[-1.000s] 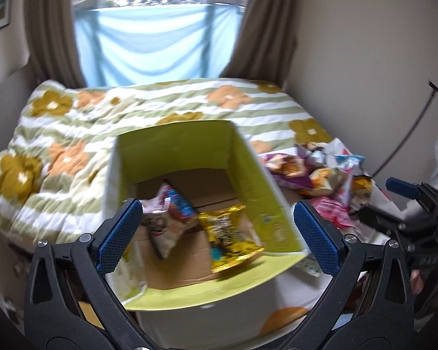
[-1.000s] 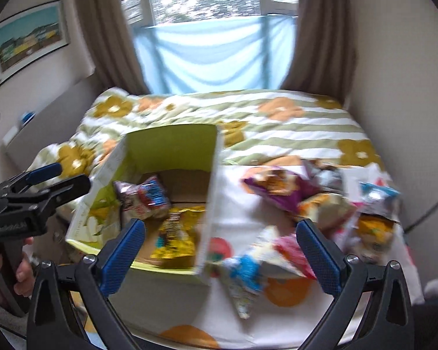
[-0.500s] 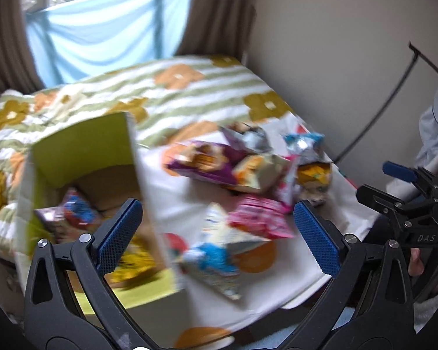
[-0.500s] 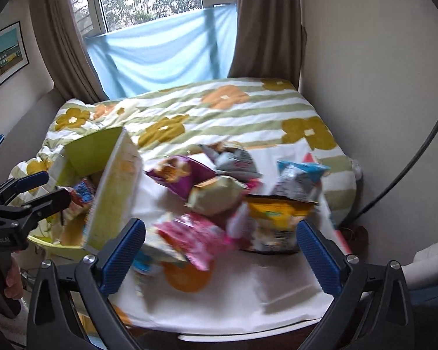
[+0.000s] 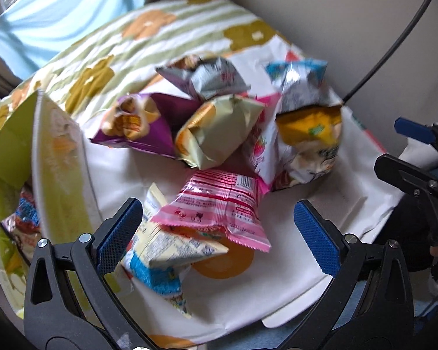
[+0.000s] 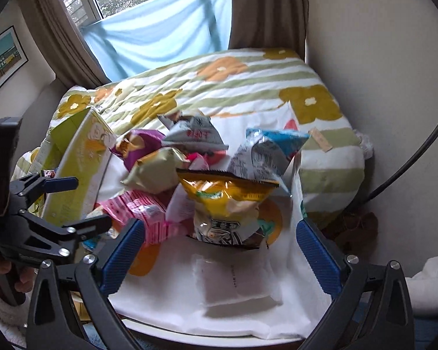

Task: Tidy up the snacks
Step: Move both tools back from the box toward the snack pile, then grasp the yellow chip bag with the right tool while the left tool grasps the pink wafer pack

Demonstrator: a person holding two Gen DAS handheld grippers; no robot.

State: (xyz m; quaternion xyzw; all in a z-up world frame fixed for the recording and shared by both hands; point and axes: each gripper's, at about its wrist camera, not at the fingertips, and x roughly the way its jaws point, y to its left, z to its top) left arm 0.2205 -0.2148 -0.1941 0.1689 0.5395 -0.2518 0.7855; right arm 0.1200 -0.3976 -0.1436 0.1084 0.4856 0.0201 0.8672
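**Blue pads wide over the snack pile**

Blue-padded fingers of the left gripper [image 5: 219, 230] stand wide apart and hold nothing; between them, below, lies a pink packet [image 5: 219, 207] resting on a white-and-blue packet [image 5: 163, 259]. The right gripper [image 6: 220, 250] is spread just as wide and empty, with a yellow bag [image 6: 230, 201] between its tips, farther off.

Beyond the pink packet the rest of the snacks lie heaped together on a white cloth [image 5: 292, 265]: a beige bag [image 5: 216, 134], a purple bag [image 5: 140, 125] to its left, a grey bag [image 5: 213, 78] behind, and a silver-and-blue bag [image 5: 300, 84] leaning on the yellow one. Left of the pile stands a green box [image 5: 58, 169], open at the top, with packets [image 5: 26, 213] already inside. Cloth and box sit on a flowered quilt [image 6: 219, 87], with a window and a blue curtain [image 6: 160, 35] behind.
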